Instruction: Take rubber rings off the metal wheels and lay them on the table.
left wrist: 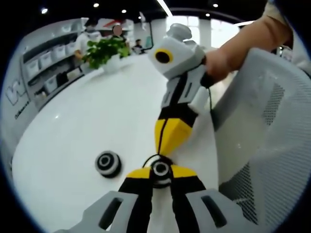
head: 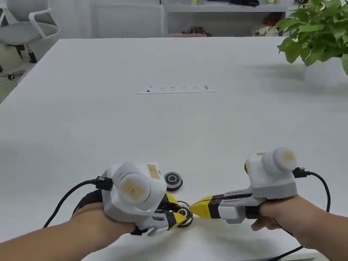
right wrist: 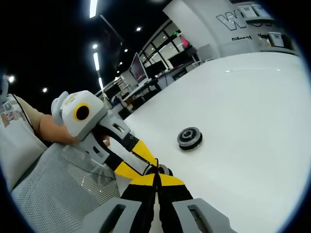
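Left claw clamping wheel, right claw — ring

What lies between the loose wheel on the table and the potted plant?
The stretch is bare: the head view shows plain white table from the loose wheel to the potted plant.

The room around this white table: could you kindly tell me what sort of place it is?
Probably an open-plan office or showroom: a large white table, a potted plant on it, an office chair beside it, and wall shelves holding storage bins.
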